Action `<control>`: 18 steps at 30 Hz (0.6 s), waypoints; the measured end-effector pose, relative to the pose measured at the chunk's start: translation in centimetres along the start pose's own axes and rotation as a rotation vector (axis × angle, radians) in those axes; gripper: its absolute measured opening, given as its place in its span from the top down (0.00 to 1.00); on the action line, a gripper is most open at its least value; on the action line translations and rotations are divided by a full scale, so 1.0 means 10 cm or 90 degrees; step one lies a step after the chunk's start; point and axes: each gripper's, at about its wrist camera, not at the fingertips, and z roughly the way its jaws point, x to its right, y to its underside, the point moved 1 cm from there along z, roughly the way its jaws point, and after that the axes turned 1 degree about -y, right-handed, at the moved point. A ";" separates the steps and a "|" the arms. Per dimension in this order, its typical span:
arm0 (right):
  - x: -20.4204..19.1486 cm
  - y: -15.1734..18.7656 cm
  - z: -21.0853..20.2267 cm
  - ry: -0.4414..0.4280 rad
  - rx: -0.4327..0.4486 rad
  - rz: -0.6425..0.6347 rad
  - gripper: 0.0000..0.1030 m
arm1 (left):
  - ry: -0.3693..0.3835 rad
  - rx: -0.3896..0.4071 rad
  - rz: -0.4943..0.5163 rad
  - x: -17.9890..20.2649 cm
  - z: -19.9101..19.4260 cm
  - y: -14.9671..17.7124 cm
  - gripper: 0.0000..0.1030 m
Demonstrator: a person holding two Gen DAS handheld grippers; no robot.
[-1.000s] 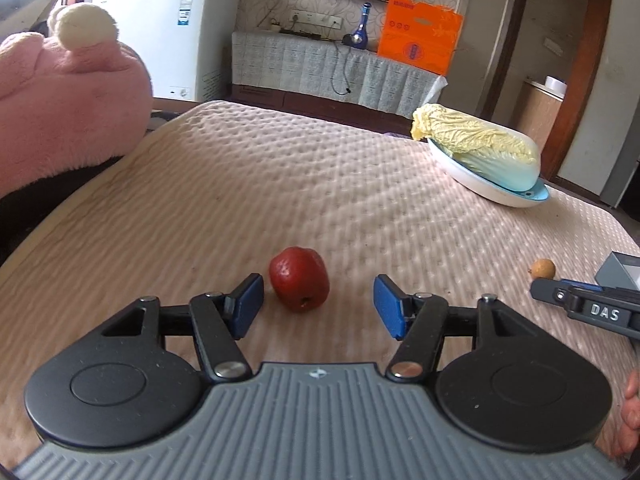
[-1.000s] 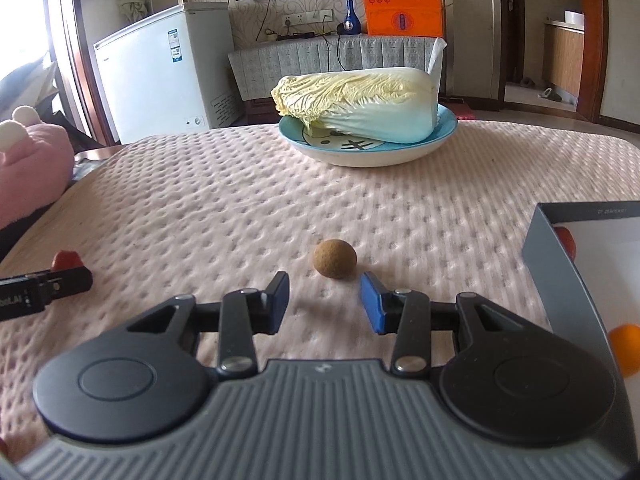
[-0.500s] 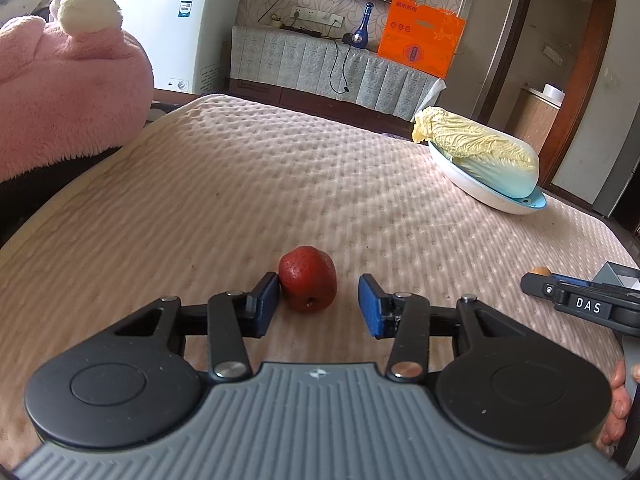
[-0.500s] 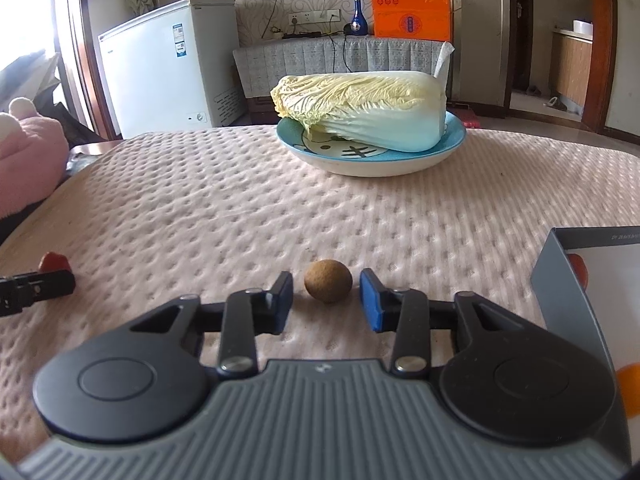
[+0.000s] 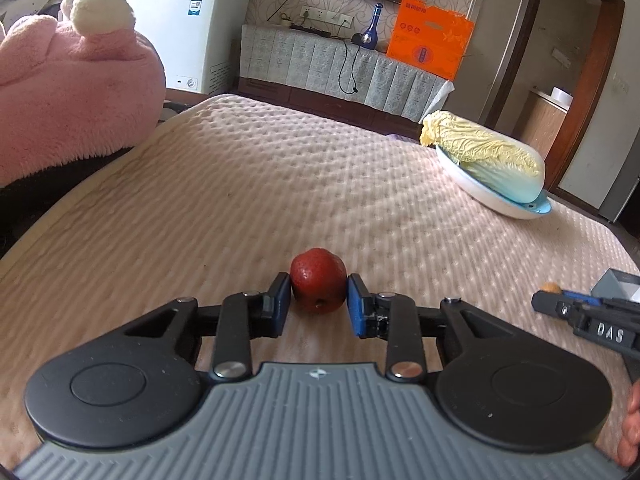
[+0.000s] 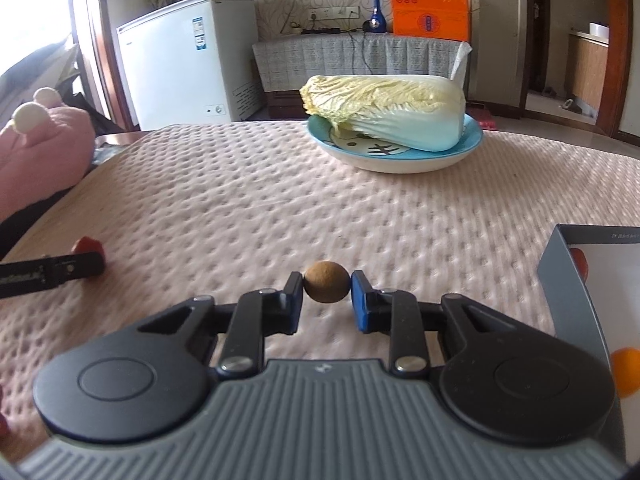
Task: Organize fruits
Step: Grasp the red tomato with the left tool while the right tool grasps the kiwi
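A dark red fruit [image 5: 318, 276] lies on the pink quilted tablecloth [image 5: 280, 184]. My left gripper [image 5: 318, 290] is closing on it, and both blue pads touch its sides. A small round brown fruit [image 6: 326, 285] sits between the pads of my right gripper [image 6: 327, 294], which is shut on it. In the right wrist view the left gripper's finger [image 6: 60, 270] shows at far left with the red fruit [image 6: 86, 245] behind it. A grey box [image 6: 560, 268] at the right holds an orange fruit [image 6: 626, 372] and a red one [image 6: 578, 262].
A napa cabbage [image 6: 384, 112] lies on a blue-rimmed plate [image 6: 400, 162] at the far side of the table. A pink plush toy [image 5: 72, 92] sits off the table's left edge. A person's fingers [image 5: 632, 428] show at the lower right of the left wrist view.
Both grippers have closed in: the left pads came together onto the red fruit, the right pads onto the brown fruit. Neither hand has shifted noticeably.
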 end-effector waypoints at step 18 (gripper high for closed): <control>-0.02 0.15 -0.87 -0.017 0.038 0.024 0.72 | 0.053 0.044 0.058 0.82 -0.62 0.01 0.66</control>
